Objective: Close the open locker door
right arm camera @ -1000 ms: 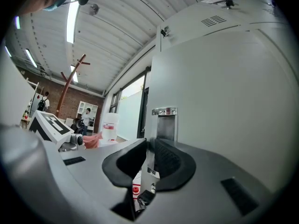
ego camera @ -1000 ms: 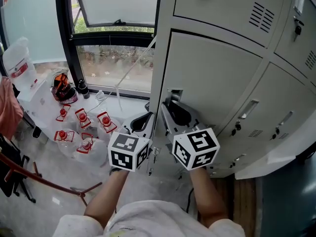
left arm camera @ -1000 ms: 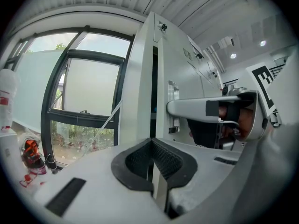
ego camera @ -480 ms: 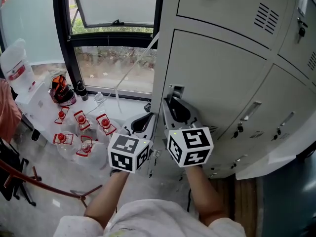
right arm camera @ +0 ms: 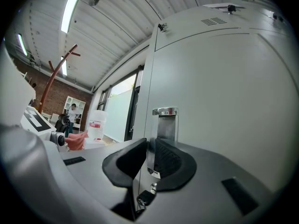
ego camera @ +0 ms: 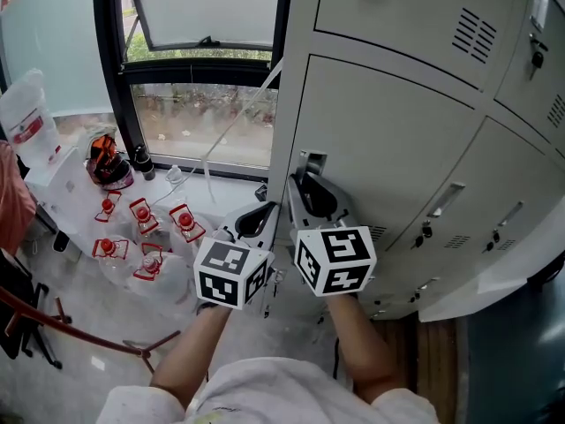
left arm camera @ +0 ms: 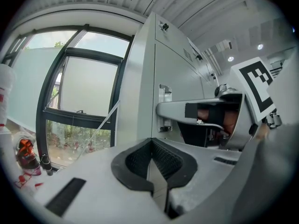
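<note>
Right claw [right arm camera: 150,146] grips the door [ego camera: 380,148] handle [right arm camera: 165,120].
Handle stands upright; door seemingly almost shut; left claw [left arm camera: 150,146] closed, empty.

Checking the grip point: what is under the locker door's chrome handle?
A small key hangs below the handle, low between the right tool's jaws. What it hangs from is covered by them.

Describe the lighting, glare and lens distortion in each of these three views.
Head view: even daylight from the window, sharp, no harsh glare. Left gripper view: fisheye with dark rounded corners, and the window's frame bows. Right gripper view: same fisheye, the locker door bulges, the ceiling light is blown out, the handle glints.
</note>
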`<state>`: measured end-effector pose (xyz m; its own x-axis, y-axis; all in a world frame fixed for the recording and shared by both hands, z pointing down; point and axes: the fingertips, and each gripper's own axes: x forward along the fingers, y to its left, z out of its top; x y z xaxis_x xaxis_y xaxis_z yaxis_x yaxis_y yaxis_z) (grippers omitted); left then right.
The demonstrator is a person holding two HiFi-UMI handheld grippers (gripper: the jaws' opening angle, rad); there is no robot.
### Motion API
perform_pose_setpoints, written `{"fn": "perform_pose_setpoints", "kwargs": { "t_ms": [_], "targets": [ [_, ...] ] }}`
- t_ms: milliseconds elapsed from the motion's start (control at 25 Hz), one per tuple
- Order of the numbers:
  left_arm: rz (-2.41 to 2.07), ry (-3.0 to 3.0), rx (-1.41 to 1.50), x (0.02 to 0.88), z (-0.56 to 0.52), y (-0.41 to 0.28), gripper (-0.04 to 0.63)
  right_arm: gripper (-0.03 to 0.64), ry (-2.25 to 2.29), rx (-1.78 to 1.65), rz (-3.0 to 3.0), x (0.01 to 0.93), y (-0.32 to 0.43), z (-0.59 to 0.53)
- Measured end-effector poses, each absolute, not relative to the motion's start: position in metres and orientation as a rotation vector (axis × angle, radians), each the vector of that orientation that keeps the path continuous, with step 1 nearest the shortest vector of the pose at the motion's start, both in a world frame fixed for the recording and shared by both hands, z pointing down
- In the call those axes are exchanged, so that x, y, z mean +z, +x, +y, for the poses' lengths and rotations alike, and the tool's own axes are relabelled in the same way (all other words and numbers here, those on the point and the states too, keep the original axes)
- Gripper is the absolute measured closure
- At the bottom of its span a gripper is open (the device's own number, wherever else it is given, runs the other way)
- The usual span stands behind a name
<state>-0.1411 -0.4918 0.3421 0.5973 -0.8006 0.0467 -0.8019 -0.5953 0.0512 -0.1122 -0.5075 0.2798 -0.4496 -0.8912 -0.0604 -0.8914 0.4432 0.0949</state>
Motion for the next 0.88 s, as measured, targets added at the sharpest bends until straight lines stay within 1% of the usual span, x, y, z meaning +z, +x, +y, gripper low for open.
{"fn": "perform_pose_setpoints", "kwargs": {
  "t_ms": [400,880],
  "targets": [
    [-1.403,2.724,0.041,0.347,-0.486,-0.148,0.588,0.568,-1.685,0.180,2.669,0.285,-0.106,-0.505],
    [-1.386,2.742,0.046,0.342,-0.476,-0.133,0.588,0.568,-1.586,0.135,2.702,0.285,-0.098,-0.488]
  ]
}}
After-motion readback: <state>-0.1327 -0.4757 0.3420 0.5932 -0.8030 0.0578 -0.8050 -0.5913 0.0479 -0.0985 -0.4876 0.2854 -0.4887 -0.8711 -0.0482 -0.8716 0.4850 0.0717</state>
